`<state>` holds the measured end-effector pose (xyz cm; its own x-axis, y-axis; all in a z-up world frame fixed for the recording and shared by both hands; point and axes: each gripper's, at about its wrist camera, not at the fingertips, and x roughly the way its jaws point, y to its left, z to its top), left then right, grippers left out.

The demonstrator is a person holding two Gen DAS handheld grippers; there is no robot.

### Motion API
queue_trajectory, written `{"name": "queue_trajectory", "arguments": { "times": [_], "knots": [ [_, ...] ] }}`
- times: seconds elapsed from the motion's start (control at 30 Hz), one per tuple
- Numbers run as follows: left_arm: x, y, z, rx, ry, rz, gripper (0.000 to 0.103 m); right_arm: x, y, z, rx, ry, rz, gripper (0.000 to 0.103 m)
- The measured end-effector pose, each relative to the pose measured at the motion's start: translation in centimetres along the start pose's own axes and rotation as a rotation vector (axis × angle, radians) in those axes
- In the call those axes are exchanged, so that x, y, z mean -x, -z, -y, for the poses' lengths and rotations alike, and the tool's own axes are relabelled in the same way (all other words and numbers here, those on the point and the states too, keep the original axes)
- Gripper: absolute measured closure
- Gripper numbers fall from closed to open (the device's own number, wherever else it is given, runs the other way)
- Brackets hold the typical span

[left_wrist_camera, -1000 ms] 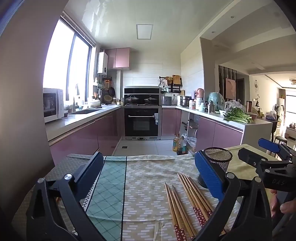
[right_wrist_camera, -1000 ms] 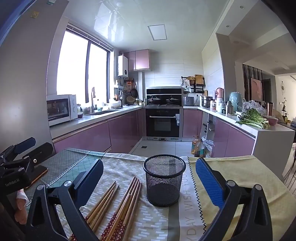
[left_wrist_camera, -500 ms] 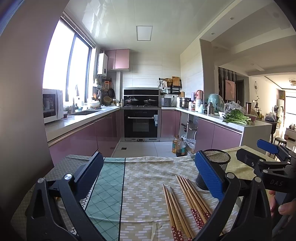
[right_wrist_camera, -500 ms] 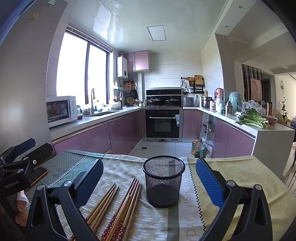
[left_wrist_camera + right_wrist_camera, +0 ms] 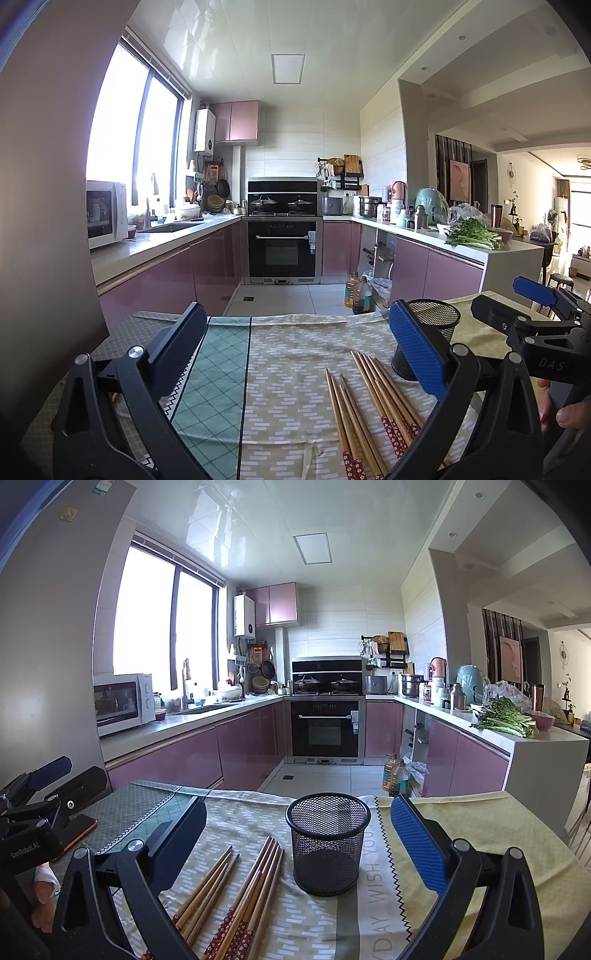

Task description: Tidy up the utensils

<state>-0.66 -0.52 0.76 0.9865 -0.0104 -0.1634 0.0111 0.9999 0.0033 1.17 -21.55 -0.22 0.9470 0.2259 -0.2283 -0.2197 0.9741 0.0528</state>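
- Chopsticks [image 5: 236,893] lie flat in two loose bundles on the cloth-covered surface [image 5: 480,823], just left of your one black mesh cup [image 5: 328,843]; the exact count is unclear.
- Your left gripper [image 5: 295,354] hovers with jaws spread, empty.
- Your right gripper [image 5: 299,834] likewise, jaws spread either side of the cup.

Black mesh cup [image 5: 327,843] – brown chopsticks [image 5: 236,901], red floral ends. Cloth [image 5: 295,354] under grippers: beige white-dash print, teal diamond grid leftward. Blue finger pads [image 5: 417,843].
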Motion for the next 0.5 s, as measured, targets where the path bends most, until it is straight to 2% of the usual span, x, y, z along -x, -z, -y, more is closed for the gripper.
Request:
{"name": "queue_trajectory", "arguments": {
  "times": [0.5],
  "knots": [
    [0.27,-0.37,-0.13,0.004,-0.002,0.007,0.006,0.14,-0.08,0.00,0.003,-0.002,0.004,0.006]
  ]
}}
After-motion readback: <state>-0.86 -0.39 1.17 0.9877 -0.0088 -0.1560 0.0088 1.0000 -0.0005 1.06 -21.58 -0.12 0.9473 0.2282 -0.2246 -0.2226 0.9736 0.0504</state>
